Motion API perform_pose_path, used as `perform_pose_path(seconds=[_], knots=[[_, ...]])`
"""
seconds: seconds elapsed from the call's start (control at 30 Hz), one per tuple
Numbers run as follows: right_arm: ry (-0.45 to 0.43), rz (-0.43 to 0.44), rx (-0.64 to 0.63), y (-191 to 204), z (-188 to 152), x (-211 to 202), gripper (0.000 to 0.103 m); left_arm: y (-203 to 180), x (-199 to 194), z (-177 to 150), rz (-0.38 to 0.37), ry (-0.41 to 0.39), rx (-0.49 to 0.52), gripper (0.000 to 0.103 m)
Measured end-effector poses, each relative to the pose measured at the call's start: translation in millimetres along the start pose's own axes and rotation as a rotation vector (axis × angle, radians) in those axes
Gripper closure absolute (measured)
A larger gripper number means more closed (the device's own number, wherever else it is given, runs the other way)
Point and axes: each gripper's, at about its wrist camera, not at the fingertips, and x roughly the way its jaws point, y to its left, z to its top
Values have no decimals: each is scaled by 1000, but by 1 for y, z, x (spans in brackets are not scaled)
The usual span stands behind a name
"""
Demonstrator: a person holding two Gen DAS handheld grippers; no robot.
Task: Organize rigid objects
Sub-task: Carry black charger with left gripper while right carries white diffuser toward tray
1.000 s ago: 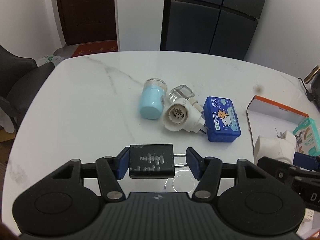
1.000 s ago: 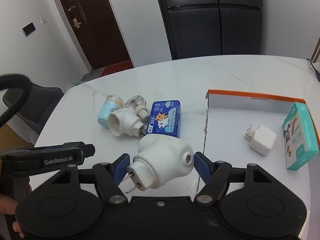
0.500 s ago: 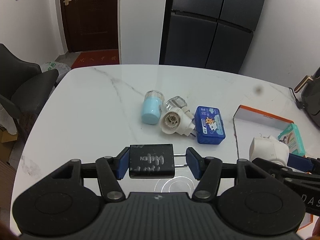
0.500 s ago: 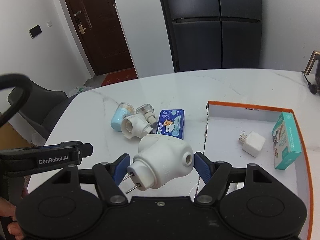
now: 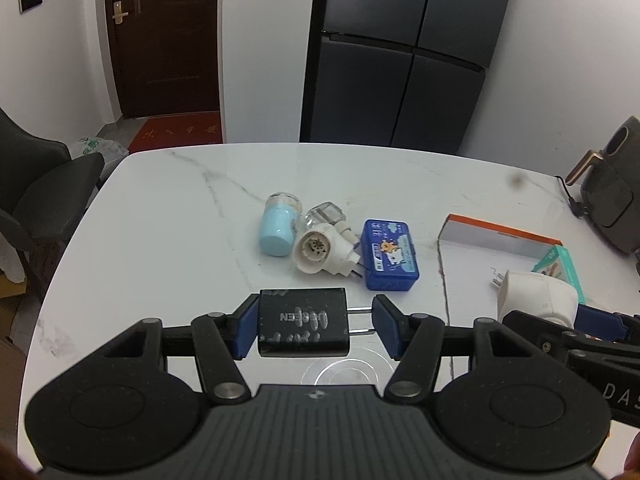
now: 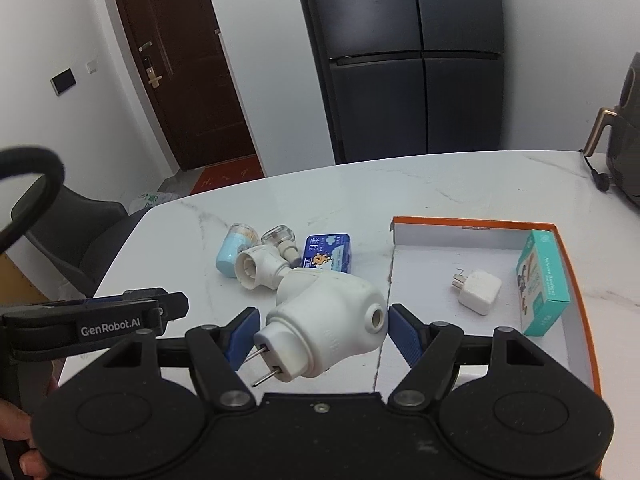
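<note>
Hand-held grippers, each loaded, above the white surface [image 5: 168, 216].
Left hand-held gripper [image 5: 314, 330] clamped a black charger [image 5: 303, 327]; right hand-held gripper [image 6: 320, 330] gripped a white plug-in heater [image 6: 328, 322], prongs pointing left, nearer the orange-rimmed tray [image 6: 576, 276] lying ahead-right.

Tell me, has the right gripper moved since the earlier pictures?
Yes. The right gripper has risen and drawn back: the orange-rimmed tray now looks smaller and farther. It keeps the white plug-in heater.
</note>
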Motion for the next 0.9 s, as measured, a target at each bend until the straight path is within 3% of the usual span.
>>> perform_pose_path(seconds=[0.9], knots=[[-27, -71, 81, -45, -14, -31, 18, -42, -4, -13, -60, 16, 60, 43]])
